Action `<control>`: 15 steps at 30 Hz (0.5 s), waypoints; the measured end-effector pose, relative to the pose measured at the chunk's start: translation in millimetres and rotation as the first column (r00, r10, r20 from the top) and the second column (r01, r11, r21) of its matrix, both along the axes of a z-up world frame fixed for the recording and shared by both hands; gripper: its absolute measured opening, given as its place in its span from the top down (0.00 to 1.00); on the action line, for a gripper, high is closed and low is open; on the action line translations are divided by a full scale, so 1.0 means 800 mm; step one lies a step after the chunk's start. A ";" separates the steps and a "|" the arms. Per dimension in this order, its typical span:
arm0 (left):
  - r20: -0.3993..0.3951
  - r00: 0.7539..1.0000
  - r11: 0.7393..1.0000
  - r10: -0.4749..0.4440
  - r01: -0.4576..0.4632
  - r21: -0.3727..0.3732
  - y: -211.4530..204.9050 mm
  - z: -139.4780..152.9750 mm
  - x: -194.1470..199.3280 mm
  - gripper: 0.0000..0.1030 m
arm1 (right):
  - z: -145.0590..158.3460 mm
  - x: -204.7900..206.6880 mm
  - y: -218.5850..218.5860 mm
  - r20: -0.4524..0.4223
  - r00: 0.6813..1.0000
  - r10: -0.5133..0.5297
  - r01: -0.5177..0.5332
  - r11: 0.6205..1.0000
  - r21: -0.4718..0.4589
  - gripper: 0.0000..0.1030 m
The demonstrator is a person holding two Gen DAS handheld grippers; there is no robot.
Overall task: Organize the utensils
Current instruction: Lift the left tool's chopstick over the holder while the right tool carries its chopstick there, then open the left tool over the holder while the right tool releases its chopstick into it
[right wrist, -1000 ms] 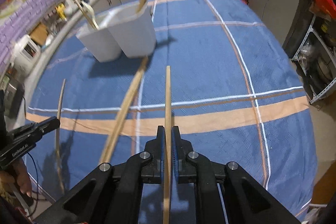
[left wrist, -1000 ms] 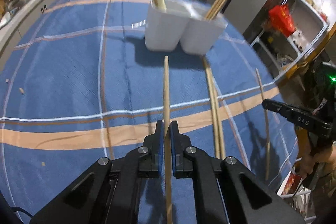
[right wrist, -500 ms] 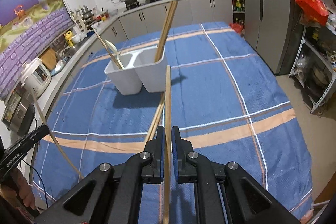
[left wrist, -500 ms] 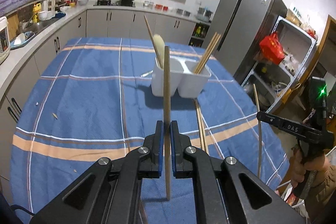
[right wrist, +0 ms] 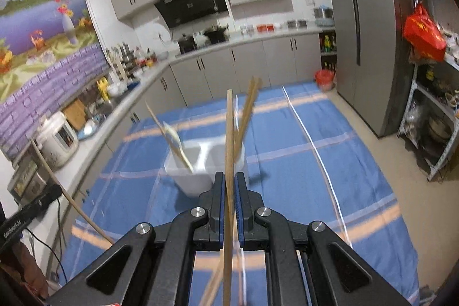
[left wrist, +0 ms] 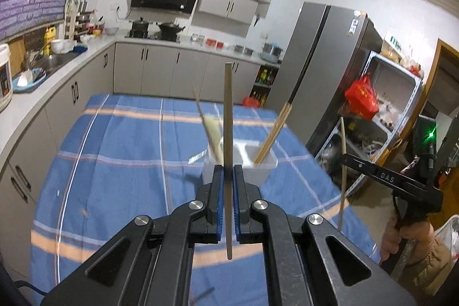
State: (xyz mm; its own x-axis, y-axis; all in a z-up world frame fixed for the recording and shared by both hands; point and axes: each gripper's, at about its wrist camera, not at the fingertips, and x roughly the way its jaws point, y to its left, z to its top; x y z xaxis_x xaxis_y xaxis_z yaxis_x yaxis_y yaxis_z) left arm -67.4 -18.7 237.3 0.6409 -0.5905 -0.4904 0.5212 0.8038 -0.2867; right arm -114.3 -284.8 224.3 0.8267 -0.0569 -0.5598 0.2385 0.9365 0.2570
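My left gripper (left wrist: pixel 228 177) is shut on a wooden chopstick (left wrist: pixel 228 119) and holds it upright above the blue tablecloth. My right gripper (right wrist: pixel 228 185) is shut on another wooden chopstick (right wrist: pixel 229 139), also raised upright. A white two-compartment holder (left wrist: pixel 258 168) stands on the table ahead; it also shows in the right wrist view (right wrist: pixel 186 171). One compartment holds several chopsticks (left wrist: pixel 272 134), the other a pale wooden spoon (left wrist: pixel 210 131). The right gripper with its chopstick (left wrist: pixel 342 162) shows at the right of the left wrist view. The left gripper (right wrist: pixel 31 208) shows at the left of the right wrist view.
The table carries a blue cloth (left wrist: pixel 120 162) with orange and white stripes. Loose chopsticks (right wrist: pixel 213 286) lie on it below my right gripper. Grey kitchen cabinets (left wrist: pixel 160 73) run behind and to the left. A steel fridge (left wrist: pixel 321 76) and a metal shelf rack (left wrist: pixel 387 105) stand at the right.
Both grippers have lifted and tilted up with their chopsticks, from low over the cloth to high above it. The holder now sits lower and farther in both views.
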 end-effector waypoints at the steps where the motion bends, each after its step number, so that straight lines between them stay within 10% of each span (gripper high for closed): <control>1: 0.013 1.000 1.000 0.001 -0.001 -0.007 -0.005 0.008 0.007 0.95 | 0.012 0.013 -0.003 0.035 0.999 0.004 -0.004 1.000 0.003 0.94; 15: 0.079 0.996 0.994 0.042 -0.049 0.093 -0.142 0.041 0.160 0.95 | 0.022 0.167 -0.034 0.240 0.970 -0.047 0.060 0.997 -0.044 0.94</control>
State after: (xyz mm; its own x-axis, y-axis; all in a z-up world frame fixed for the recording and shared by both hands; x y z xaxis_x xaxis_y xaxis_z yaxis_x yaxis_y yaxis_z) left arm 60.4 -132.7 269.9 0.7041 -0.5128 -0.4912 0.5007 0.8490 -0.1686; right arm 19.3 -311.9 241.9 0.9310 -0.1280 -0.3417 0.2261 0.9374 0.2649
